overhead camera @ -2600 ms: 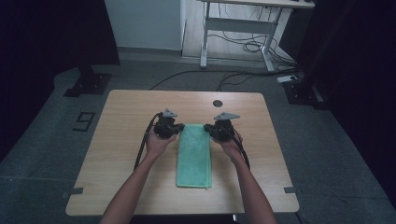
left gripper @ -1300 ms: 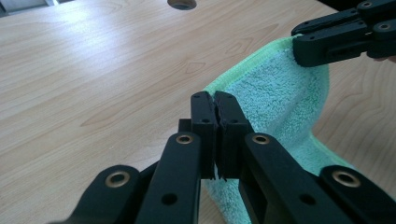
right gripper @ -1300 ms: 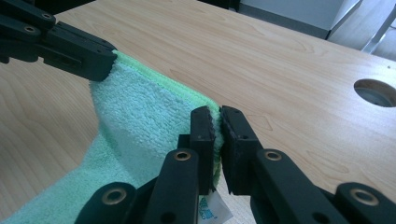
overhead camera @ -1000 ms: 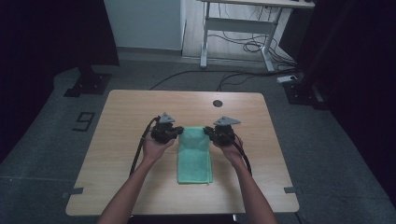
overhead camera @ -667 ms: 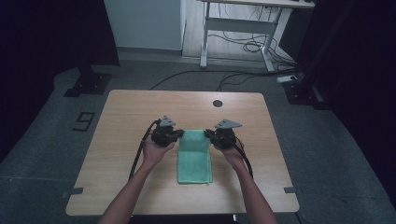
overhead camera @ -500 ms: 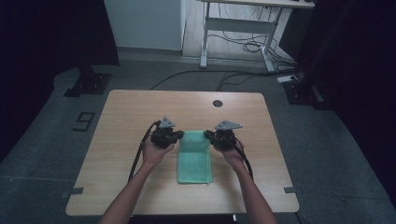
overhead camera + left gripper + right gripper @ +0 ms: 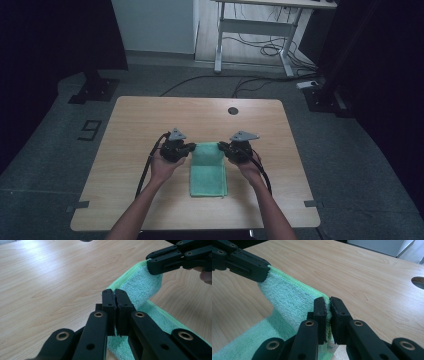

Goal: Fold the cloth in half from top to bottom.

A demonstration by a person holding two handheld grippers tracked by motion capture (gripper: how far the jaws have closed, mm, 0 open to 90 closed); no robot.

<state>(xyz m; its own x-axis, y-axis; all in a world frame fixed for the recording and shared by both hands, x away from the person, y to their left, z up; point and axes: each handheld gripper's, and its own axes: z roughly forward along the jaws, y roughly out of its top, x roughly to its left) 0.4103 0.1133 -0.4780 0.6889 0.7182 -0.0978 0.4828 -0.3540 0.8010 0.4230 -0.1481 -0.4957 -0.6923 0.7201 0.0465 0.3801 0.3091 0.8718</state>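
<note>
A green towel point(image 7: 208, 170) lies at the centre of the high view, its far edge lifted off the desk point(image 7: 135, 130). The left gripper point(image 7: 186, 148) pinches its upper-left corner, the right gripper point(image 7: 223, 147) its upper-right corner.

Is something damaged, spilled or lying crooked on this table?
Nothing stands out. The green towel lies straight on the table, its far edge lifted by the left tool and right tool, each shut on one corner.
</note>
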